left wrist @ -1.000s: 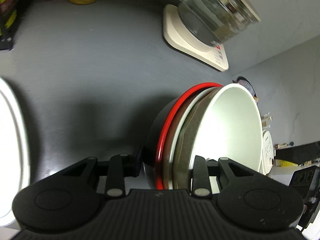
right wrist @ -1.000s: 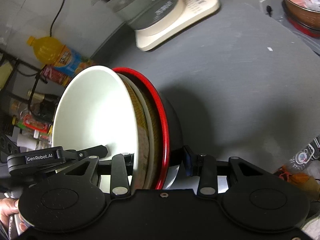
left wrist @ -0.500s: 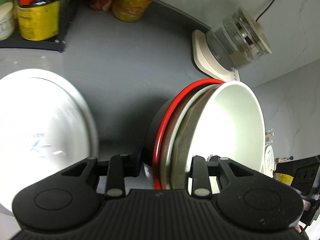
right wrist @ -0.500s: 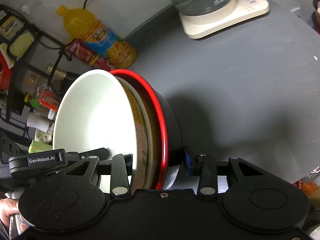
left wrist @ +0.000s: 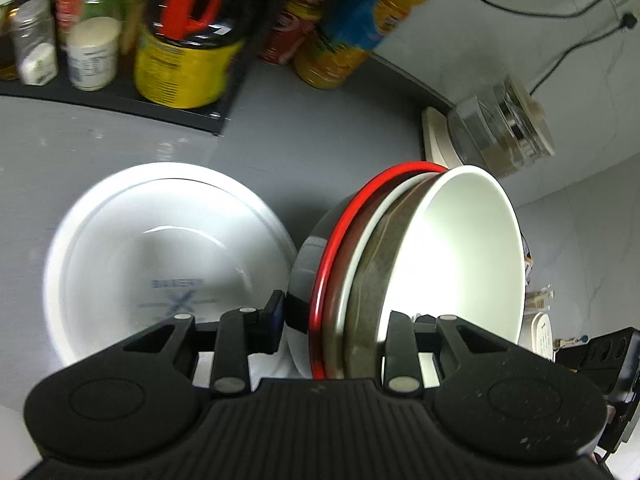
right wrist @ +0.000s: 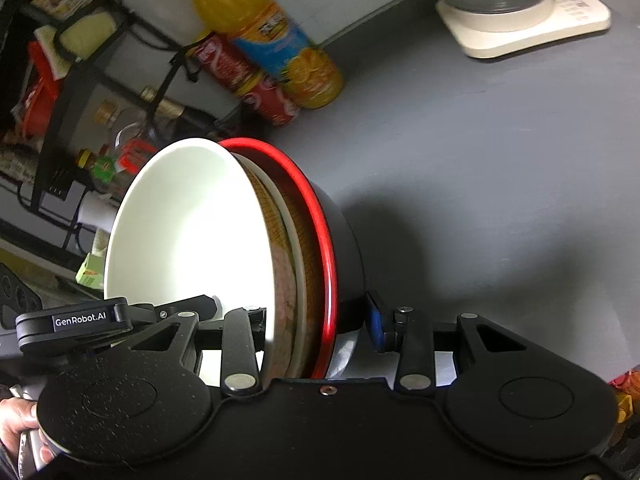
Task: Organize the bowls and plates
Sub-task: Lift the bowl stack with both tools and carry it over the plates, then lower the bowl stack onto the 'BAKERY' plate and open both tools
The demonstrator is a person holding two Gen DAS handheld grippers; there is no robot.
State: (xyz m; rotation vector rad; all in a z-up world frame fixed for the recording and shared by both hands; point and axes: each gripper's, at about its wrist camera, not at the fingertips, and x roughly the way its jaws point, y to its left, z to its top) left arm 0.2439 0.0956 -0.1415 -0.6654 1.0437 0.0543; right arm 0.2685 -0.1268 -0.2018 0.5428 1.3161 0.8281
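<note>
Beside the stack of bowls [left wrist: 400, 280], on its left in my left view, a white bowl [left wrist: 160, 248] sits on the grey counter [left wrist: 320, 140]; the blue print on its bottom is too blurred for me to read. I have both grippers clamped on the stack's rim: the left gripper [left wrist: 332, 320] and the right gripper [right wrist: 316, 320] each pinch it, with the near edge hidden behind the gripper bodies. The stack is tipped on edge, off the counter, with a white bowl innermost and a red-rimmed black one outermost. Beyond it stand an orange drink bottle [right wrist: 272, 40] and a red can [right wrist: 248, 80], labels smeared. "GenRobot.AI" reads clearly on the left gripper's side. A kettle [left wrist: 504, 128] is cut off at the frame.
</note>
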